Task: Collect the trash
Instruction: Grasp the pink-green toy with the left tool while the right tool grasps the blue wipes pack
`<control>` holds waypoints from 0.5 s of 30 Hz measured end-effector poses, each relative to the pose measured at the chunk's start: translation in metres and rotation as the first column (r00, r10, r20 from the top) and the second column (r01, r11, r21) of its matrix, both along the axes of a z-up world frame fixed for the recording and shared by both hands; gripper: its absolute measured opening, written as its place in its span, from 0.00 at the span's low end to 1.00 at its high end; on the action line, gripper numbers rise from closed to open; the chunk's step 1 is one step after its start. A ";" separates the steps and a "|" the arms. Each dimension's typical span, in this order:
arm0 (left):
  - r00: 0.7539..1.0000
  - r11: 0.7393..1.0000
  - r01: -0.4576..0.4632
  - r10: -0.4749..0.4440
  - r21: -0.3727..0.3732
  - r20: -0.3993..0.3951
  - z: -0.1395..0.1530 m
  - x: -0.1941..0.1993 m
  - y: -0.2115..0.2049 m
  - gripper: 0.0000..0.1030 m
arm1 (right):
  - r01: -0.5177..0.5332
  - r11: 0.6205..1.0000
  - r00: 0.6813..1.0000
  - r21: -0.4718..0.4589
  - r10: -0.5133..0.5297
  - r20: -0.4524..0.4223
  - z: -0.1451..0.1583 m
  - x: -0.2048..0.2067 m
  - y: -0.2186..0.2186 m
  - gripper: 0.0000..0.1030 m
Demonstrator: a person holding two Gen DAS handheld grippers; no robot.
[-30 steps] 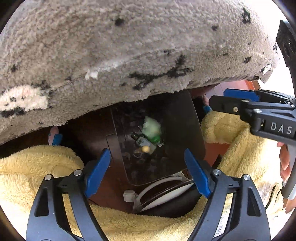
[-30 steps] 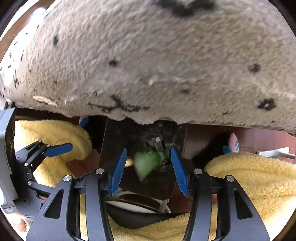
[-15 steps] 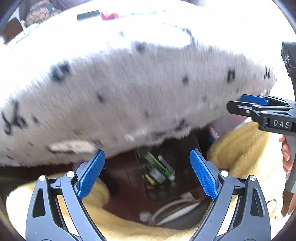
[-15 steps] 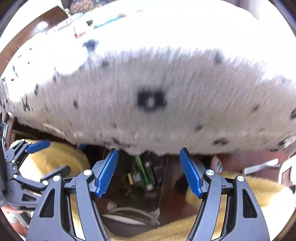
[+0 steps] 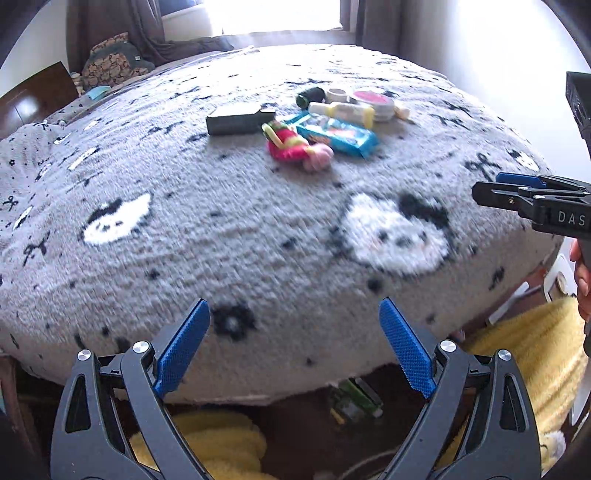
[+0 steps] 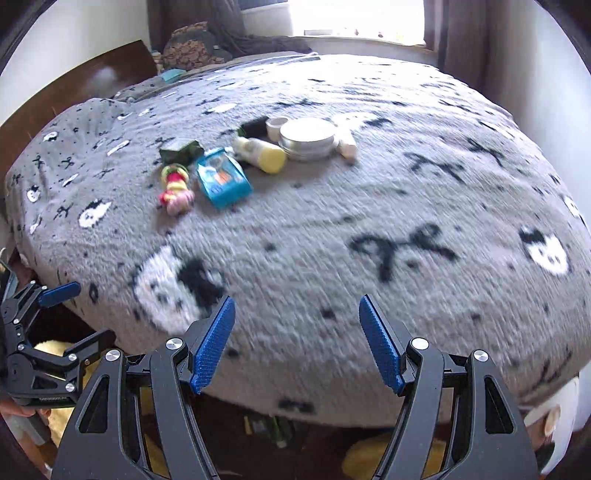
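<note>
With both tools spread apart and empty, I see my left tool [image 5: 293,341] and right tool [image 6: 297,341] above the bed's [image 5: 258,229] near edge; trash, a blue wrapper [image 6: 222,180] among it, lies mid-blanket, well apart from them.

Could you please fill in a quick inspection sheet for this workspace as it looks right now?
Surface: bed under a grey patterned blanket.
Job's things: blue wrapper, yellow-capped bottle, dark box, round tin, dark bag with trash below the bed edge.
Clutter: pink and red toy.
Grippers: left tool open, empty; right tool open, empty.
Cables: nothing seen.
Surroundings: window, curtains, yellow fleece on the floor.
</note>
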State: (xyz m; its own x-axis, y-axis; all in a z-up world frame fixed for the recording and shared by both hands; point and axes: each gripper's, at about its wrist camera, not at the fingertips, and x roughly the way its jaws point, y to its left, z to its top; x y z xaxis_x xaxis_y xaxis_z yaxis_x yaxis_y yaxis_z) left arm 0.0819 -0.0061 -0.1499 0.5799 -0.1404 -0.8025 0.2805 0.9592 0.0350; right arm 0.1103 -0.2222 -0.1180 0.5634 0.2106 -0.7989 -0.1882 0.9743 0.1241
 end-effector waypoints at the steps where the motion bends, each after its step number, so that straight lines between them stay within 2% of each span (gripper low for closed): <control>1: 1.000 1.000 -0.002 0.002 0.002 0.002 0.004 0.007 0.001 0.86 | -0.015 1.000 1.000 -0.003 0.015 0.000 -0.001 0.007 0.005 0.68; 3: 1.000 1.000 -0.007 0.007 0.010 0.007 0.007 0.017 0.001 0.88 | -0.062 0.998 0.998 -0.012 0.062 0.001 -0.002 0.028 0.019 0.68; 8: 1.000 1.000 -0.002 0.001 0.010 0.014 0.014 0.037 0.009 0.90 | -0.118 0.992 0.993 -0.033 0.117 -0.030 -0.012 0.066 0.046 0.57; 15: 1.000 1.000 0.000 0.000 -0.010 0.003 0.014 0.058 0.012 0.90 | -0.174 0.983 0.984 -0.062 0.170 -0.062 -0.025 0.103 0.076 0.57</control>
State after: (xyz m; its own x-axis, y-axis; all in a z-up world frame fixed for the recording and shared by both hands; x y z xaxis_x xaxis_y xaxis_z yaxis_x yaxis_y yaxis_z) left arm 0.1397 0.0062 -0.1362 0.5828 -0.1478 -0.7991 0.2800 0.9596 0.0267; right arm 0.2130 -0.1465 -0.1432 0.4772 0.2449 -0.8440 -0.3479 0.9346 0.0745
